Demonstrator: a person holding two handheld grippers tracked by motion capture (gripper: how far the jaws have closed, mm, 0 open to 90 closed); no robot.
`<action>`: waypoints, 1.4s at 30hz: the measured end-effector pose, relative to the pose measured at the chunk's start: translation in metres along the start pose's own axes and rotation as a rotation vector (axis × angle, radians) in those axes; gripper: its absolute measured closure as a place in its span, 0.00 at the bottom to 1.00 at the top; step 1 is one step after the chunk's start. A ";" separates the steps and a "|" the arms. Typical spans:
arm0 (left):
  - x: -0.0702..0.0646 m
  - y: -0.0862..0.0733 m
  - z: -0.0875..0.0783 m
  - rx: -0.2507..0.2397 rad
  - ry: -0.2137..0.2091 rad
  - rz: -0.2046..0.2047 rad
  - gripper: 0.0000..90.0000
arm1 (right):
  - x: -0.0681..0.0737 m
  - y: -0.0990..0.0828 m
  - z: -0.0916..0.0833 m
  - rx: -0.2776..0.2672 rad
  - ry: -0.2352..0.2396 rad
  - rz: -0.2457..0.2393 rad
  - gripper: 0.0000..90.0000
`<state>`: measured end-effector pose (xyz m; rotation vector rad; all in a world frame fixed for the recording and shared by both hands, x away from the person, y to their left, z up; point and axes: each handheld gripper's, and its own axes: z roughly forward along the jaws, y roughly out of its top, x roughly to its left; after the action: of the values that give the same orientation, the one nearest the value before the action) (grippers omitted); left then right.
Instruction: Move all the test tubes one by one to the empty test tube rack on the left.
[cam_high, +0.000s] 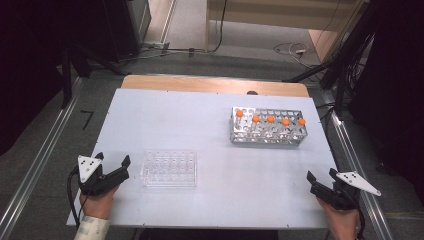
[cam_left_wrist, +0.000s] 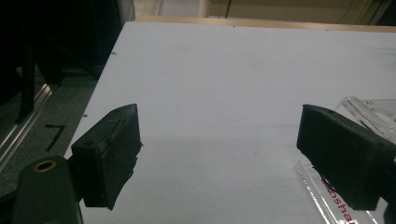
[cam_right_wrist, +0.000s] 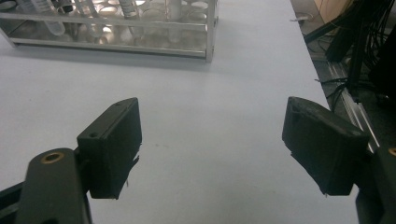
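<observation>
White table (cam_high: 200, 125), clear rack (cam_high: 169, 169), grippers apart

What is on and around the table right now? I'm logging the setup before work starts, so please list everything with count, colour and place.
Metal rack: one, silvery, far right part of the table.
Tubes with orange caps: five, clear, standing in the metal rack.
Clear plastic rack: one, see-through, near left, no tubes seen in it.
Table: one, white top with a wooden far edge.
Cables: several, on the floor beyond the table.
Left gripper: one, black, open, just left of the clear plastic rack.
Right gripper: one, black, open, near right corner.
</observation>
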<state>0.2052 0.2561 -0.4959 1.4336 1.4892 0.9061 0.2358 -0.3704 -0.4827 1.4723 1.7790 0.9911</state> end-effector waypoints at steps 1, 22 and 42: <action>0.000 0.000 0.000 -0.001 -0.001 0.001 0.15 | 0.000 0.000 0.000 0.001 0.002 0.000 0.21; -0.001 0.001 -0.003 -0.031 0.009 -0.003 0.15 | 0.006 0.006 0.001 -0.007 0.019 -0.009 0.22; -0.002 0.001 -0.002 -0.030 0.006 -0.001 0.15 | 0.012 0.026 0.014 -0.025 0.035 -0.003 0.23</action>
<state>0.2040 0.2541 -0.4946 1.4090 1.4748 0.9288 0.2585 -0.3542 -0.4678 1.4453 1.7859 1.0399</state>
